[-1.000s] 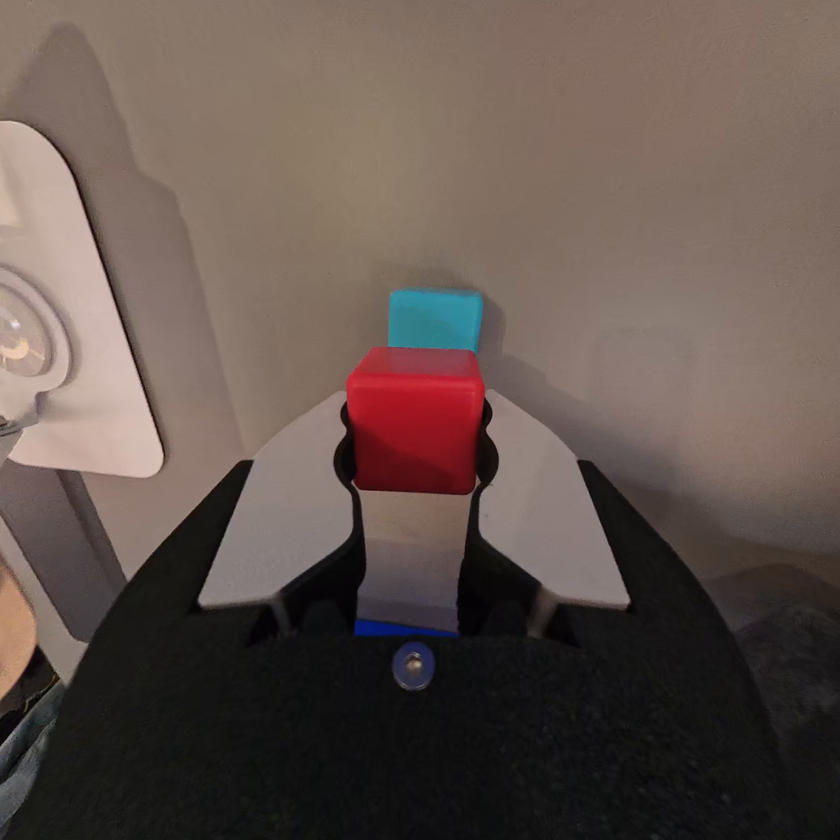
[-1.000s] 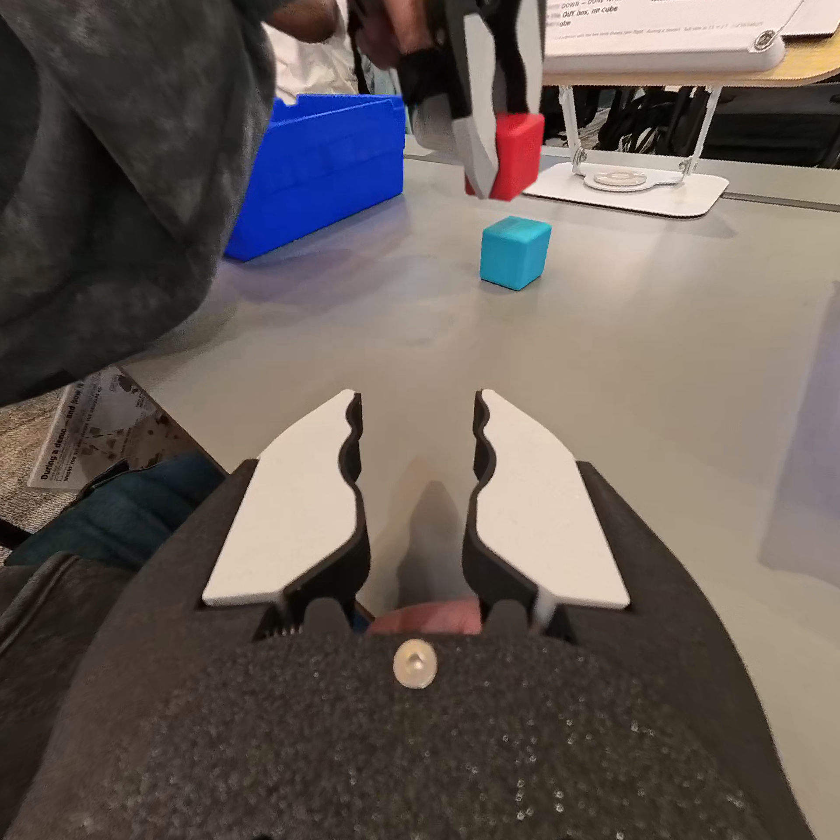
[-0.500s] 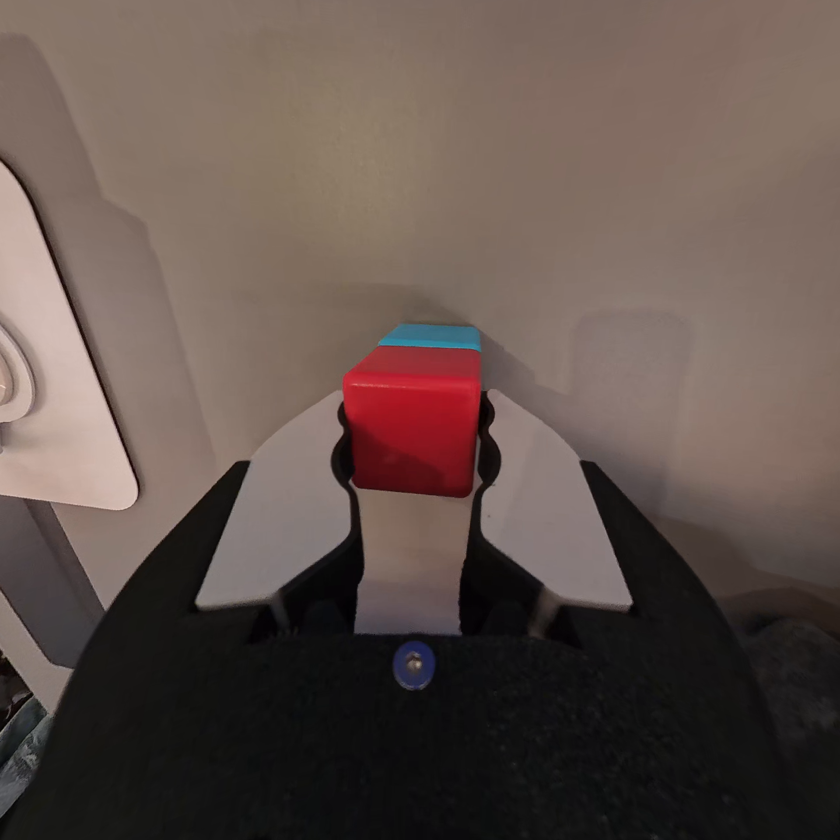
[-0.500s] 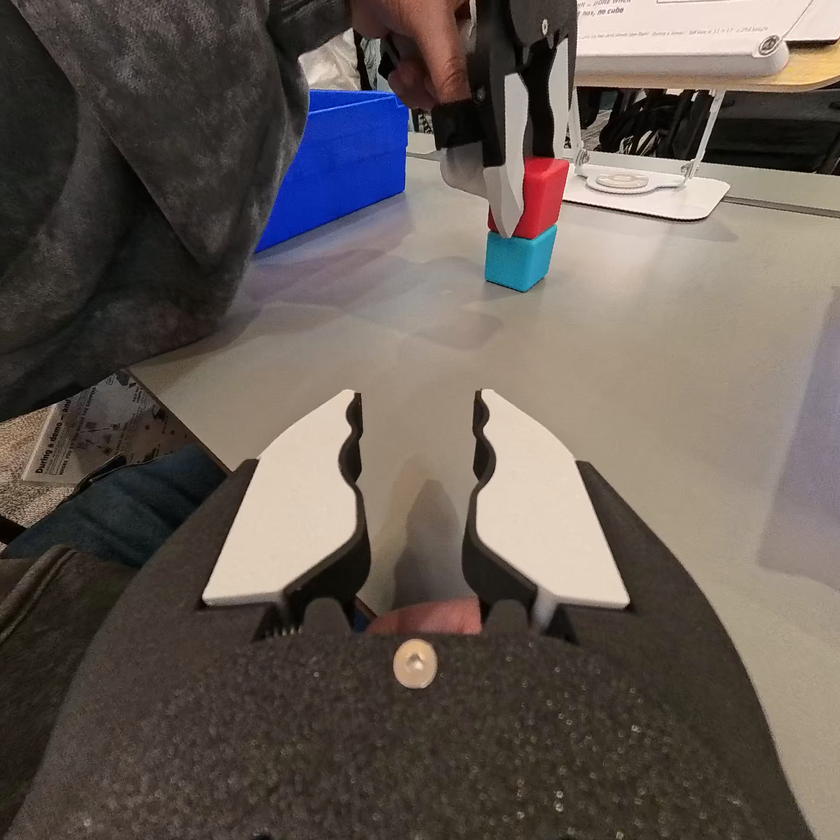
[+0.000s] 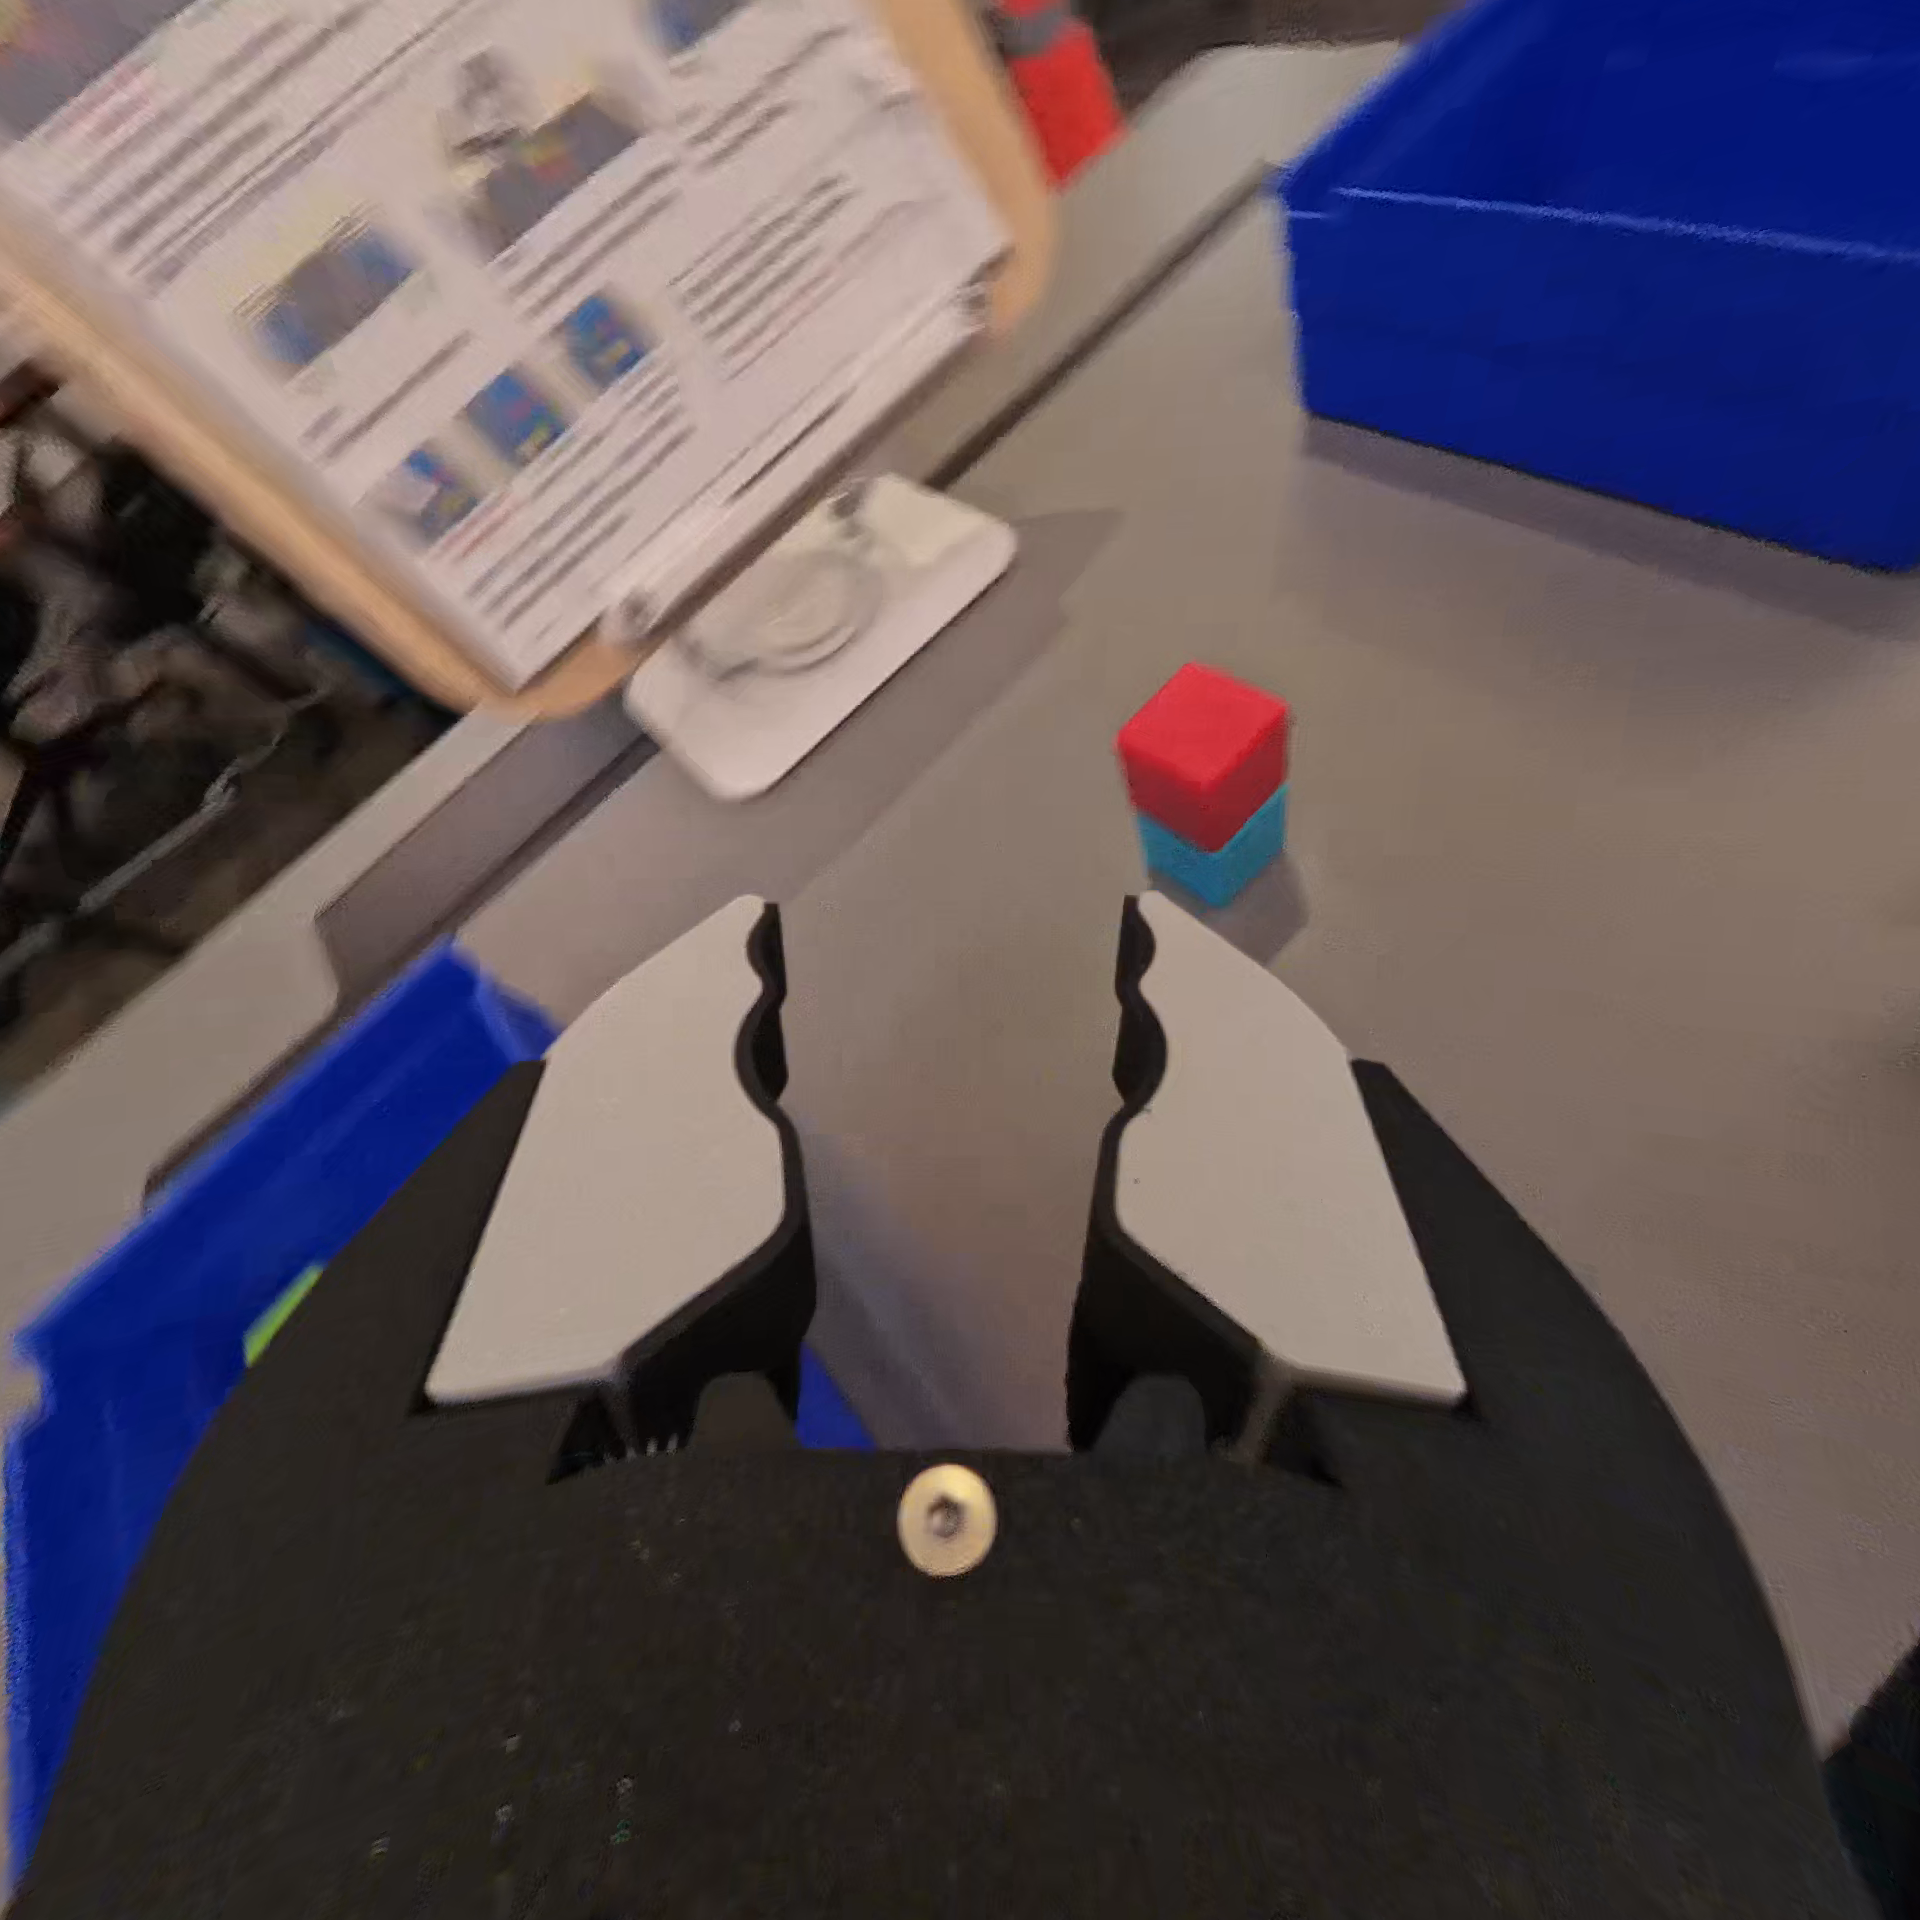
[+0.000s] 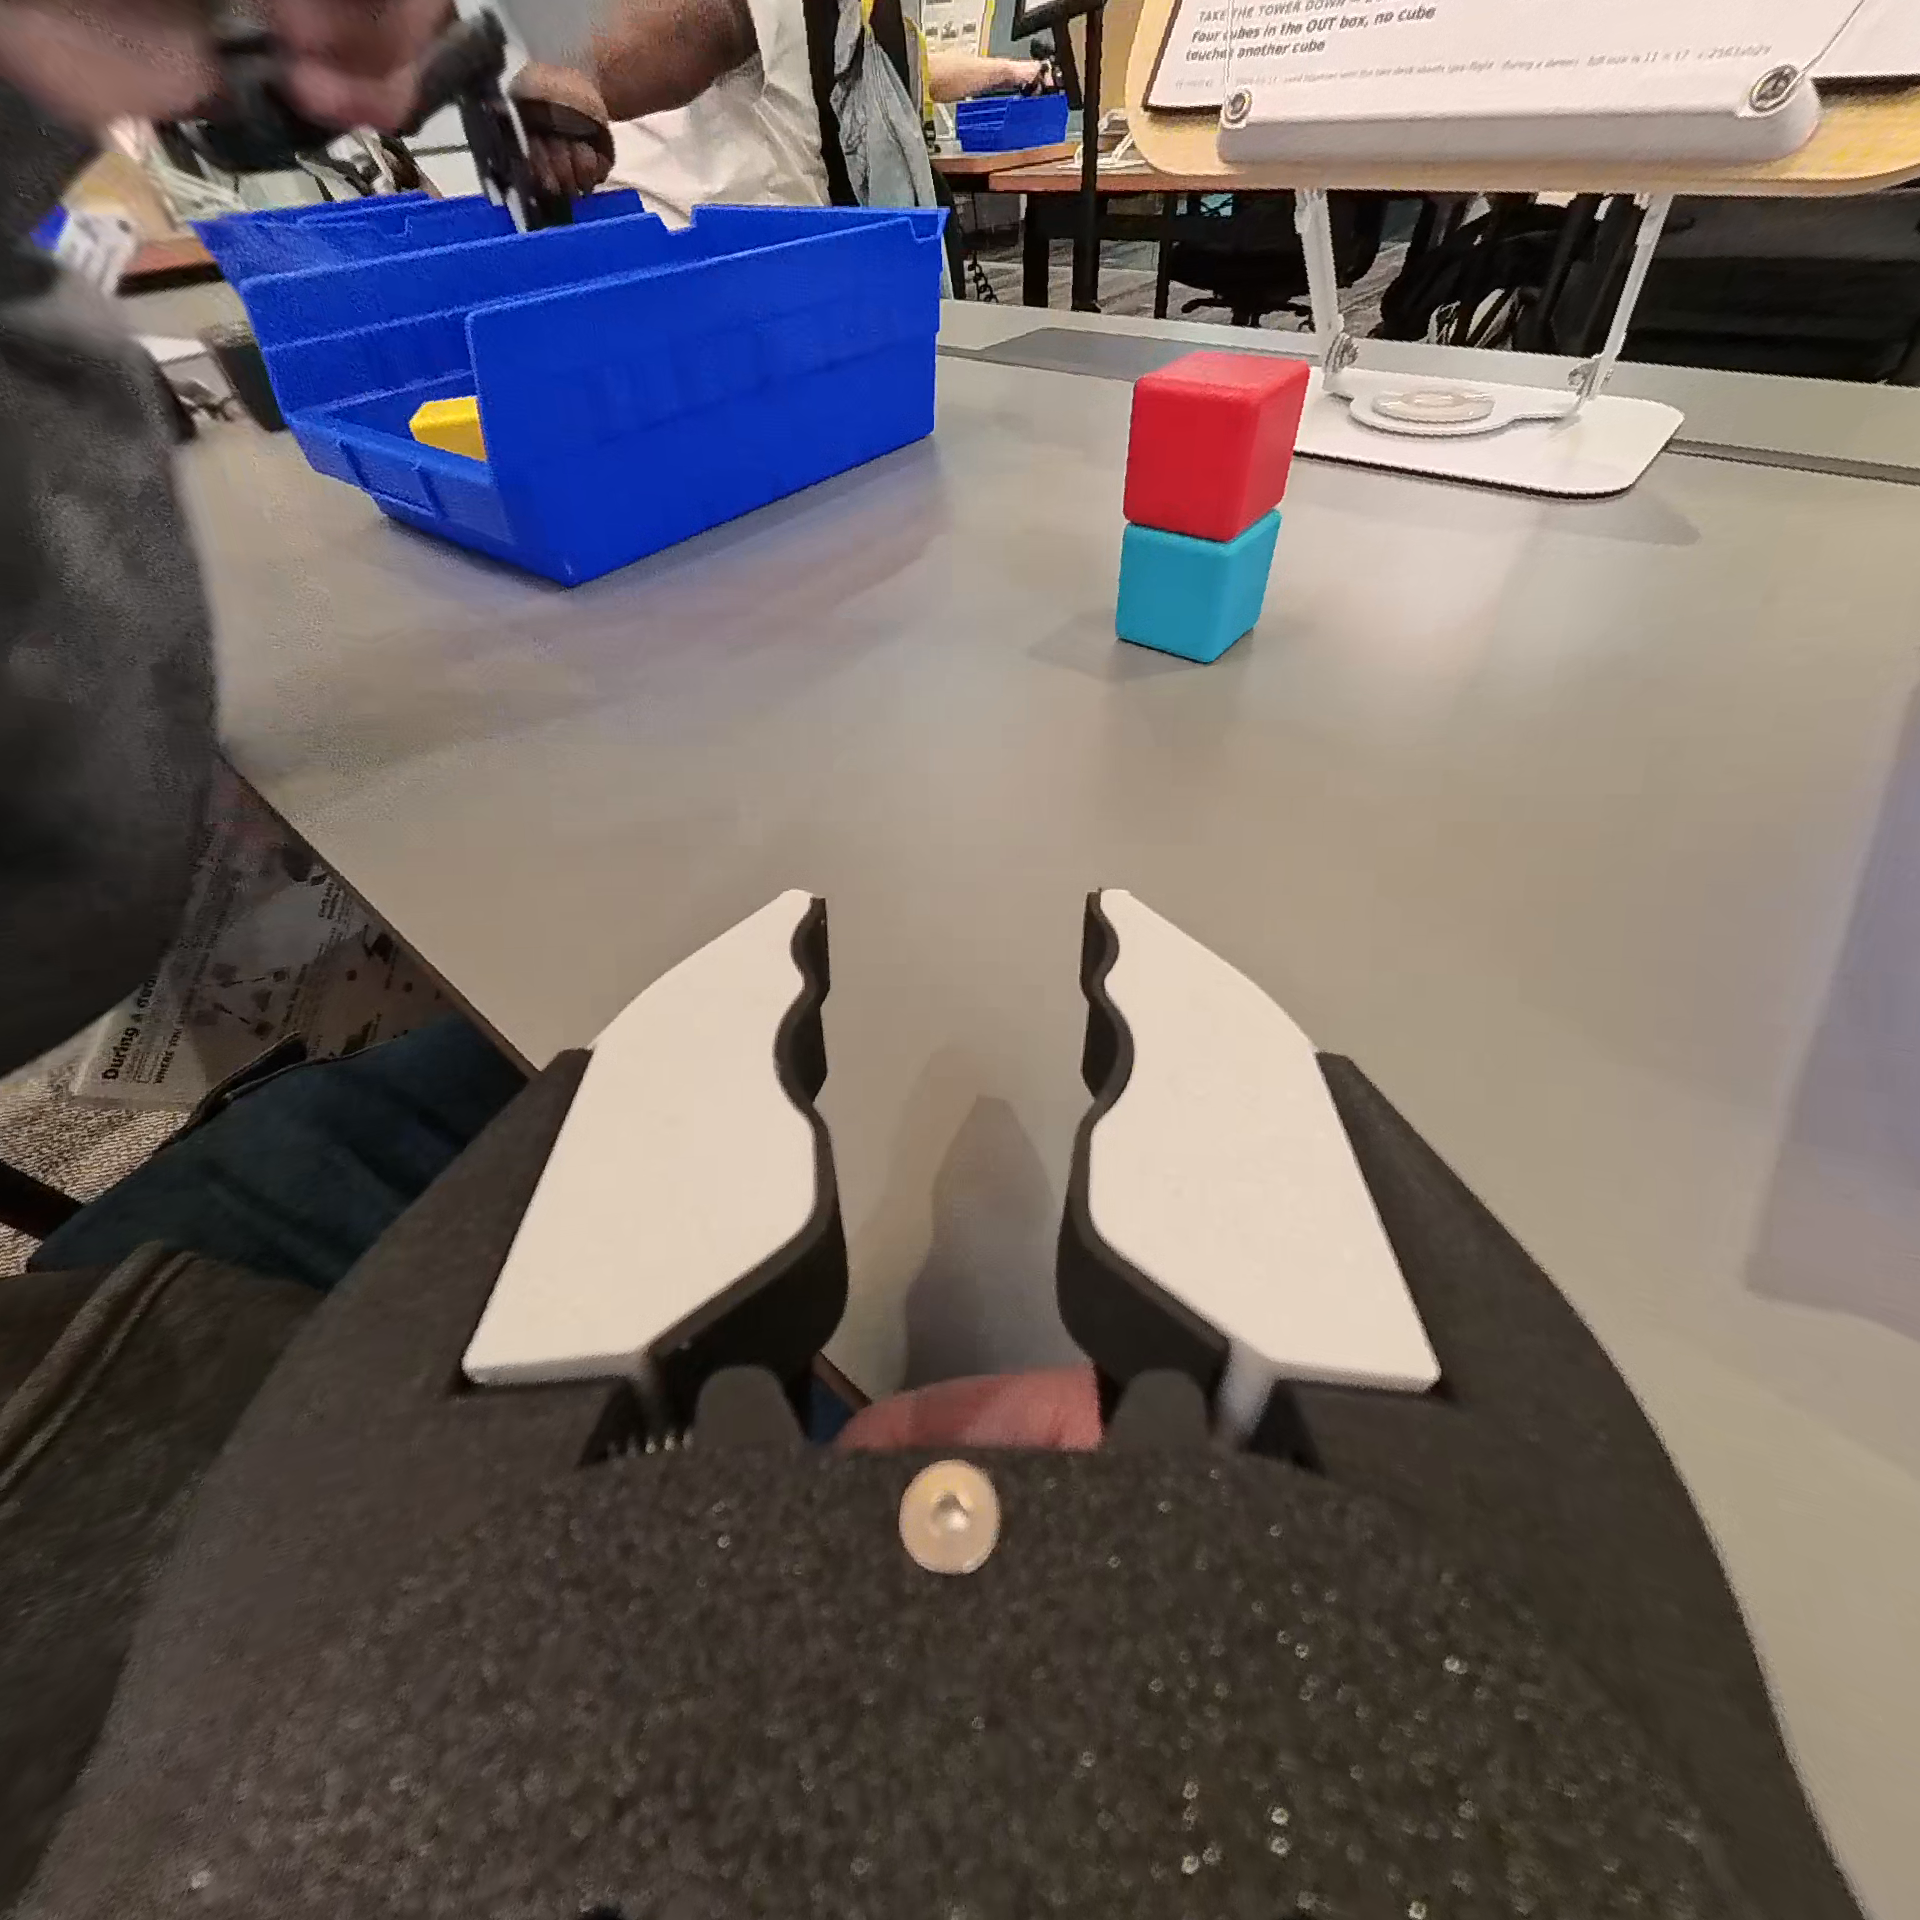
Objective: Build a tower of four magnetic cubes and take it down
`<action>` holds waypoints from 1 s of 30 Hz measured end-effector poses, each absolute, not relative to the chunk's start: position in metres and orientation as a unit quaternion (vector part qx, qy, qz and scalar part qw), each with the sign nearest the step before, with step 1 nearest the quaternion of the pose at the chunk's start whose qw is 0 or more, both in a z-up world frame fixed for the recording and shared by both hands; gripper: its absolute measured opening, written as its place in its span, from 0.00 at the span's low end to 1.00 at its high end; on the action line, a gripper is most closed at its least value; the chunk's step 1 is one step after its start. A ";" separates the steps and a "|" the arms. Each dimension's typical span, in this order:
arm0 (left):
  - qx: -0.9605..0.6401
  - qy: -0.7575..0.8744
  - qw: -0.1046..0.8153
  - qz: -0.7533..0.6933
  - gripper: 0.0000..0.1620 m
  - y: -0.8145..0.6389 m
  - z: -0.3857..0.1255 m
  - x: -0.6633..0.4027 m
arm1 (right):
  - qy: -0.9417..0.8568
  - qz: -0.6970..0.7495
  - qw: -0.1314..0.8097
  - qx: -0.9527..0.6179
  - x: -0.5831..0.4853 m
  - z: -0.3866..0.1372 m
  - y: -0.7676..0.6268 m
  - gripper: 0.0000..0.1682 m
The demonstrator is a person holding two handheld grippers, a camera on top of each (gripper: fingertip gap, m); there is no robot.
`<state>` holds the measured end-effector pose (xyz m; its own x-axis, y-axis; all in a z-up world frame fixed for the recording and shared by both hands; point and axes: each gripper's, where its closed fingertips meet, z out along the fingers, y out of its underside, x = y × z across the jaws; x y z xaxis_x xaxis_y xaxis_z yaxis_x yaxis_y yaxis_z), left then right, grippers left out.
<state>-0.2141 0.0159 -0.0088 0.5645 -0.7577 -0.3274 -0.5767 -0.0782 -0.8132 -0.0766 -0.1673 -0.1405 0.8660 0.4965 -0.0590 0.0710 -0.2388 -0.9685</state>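
In the left wrist view much is blurred by motion. The instruction board (image 5: 499, 343) on its white stand (image 5: 821, 634) is smeared and cannot be made out, and it is cut by the top and left edges. A blue bin (image 5: 1621, 312) far ahead and to the right of the claw is cut by the right edge. A second blue bin (image 5: 239, 1247) lies below the claw's left side, mostly hidden behind the black body; a small green patch in it is too unclear to name. The left gripper (image 5: 945, 914) is spread wide with nothing between its fingers. It is above the grey table (image 5: 1507, 831), tilted downward. The red cube (image 5: 1205, 748) sits on top of the cyan cube (image 5: 1216, 852), touching it, just ahead of the right fingertip and slightly to its right.

In the right wrist view the upper left corner is blurred: a hand (image 6: 312, 83) with a dark tool over the blue bin (image 6: 644, 395) is hard to make out. A yellow cube (image 6: 449, 426) in this bin is half hidden by its wall. The right gripper (image 6: 956, 914) is also spread and empty, low over the table (image 6: 1558, 831) and pointing nearly level. The red cube (image 6: 1210, 442) on the cyan cube (image 6: 1195, 587) stands well ahead of the claw, a little to the right of its right fingertip. The bin is far ahead to the left.
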 end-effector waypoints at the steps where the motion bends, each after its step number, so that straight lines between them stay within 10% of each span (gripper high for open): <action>1: -0.745 0.413 0.516 -0.092 0.37 0.009 -0.013 -0.237 | -0.185 0.182 0.588 -0.766 -0.077 -0.141 -0.167 0.28; 15: -0.815 0.068 0.572 -0.056 0.40 -0.085 -0.110 -0.431 | -0.209 0.176 0.581 -0.767 -0.090 -0.144 -0.167 0.28; 30: -0.873 0.369 0.304 0.097 0.42 0.011 -0.085 -0.476 | -0.211 0.176 0.580 -0.767 -0.088 -0.145 -0.167 0.28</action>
<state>-0.4761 0.0109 -0.0854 0.7091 -0.5844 -0.3946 -0.7030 -0.5428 -0.4595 -0.0885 -0.1668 -0.1448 0.8492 0.5275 -0.0249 0.1198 -0.2383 -0.9638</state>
